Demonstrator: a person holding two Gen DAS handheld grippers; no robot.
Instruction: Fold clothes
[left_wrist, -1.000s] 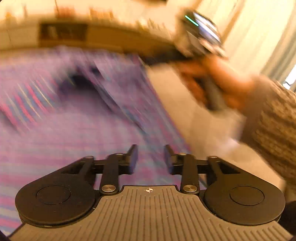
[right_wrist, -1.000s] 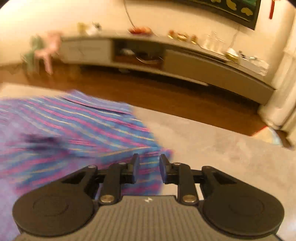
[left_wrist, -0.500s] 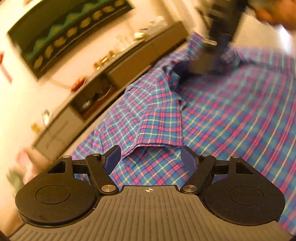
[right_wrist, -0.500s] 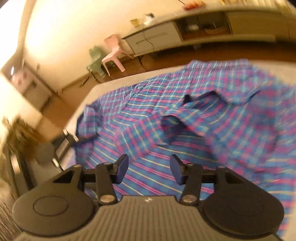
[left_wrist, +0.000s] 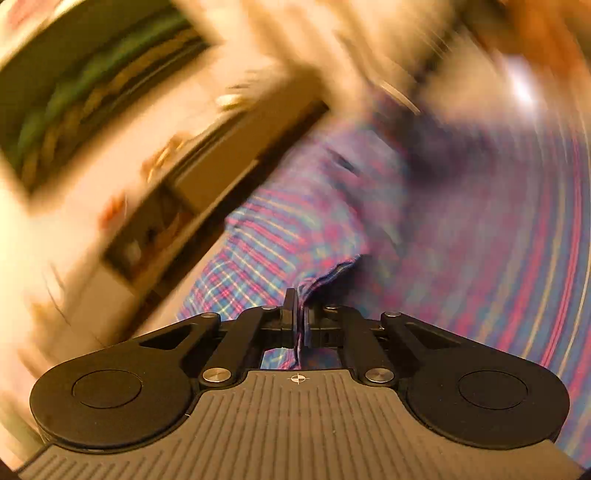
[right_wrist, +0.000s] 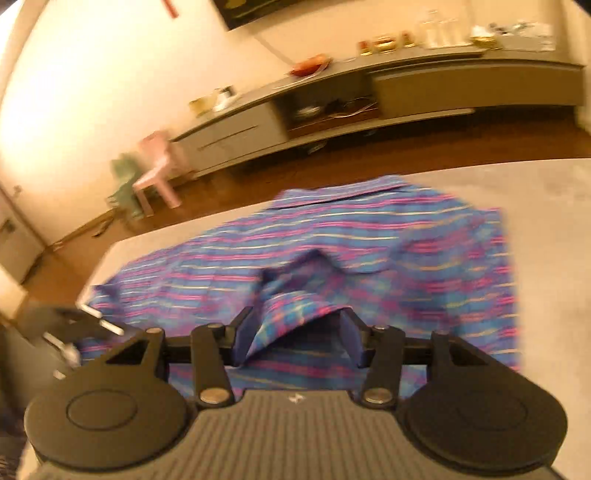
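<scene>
A blue, pink and yellow plaid shirt (right_wrist: 369, 251) lies spread out on a grey surface (right_wrist: 546, 229). In the left wrist view, which is blurred by motion, my left gripper (left_wrist: 297, 299) is shut on a raised fold at the edge of the plaid shirt (left_wrist: 480, 240). My right gripper (right_wrist: 295, 325) stands open over the middle of the shirt. A folded cuff-like flap (right_wrist: 295, 310) rises between its two fingers, and the pads do not press on it. The left gripper's body (right_wrist: 66, 332) shows as a blur at the shirt's left corner.
A long low cabinet (right_wrist: 424, 92) with dishes and jars on top runs along the far wall, beyond a strip of wooden floor (right_wrist: 443, 155). A pink child's chair (right_wrist: 159, 170) stands at the left. A dark framed picture (left_wrist: 92, 96) hangs above the cabinet.
My left gripper went from open to shut on a fold of the shirt and swung sideways. My right gripper opened wider and came down over the raised flap.
</scene>
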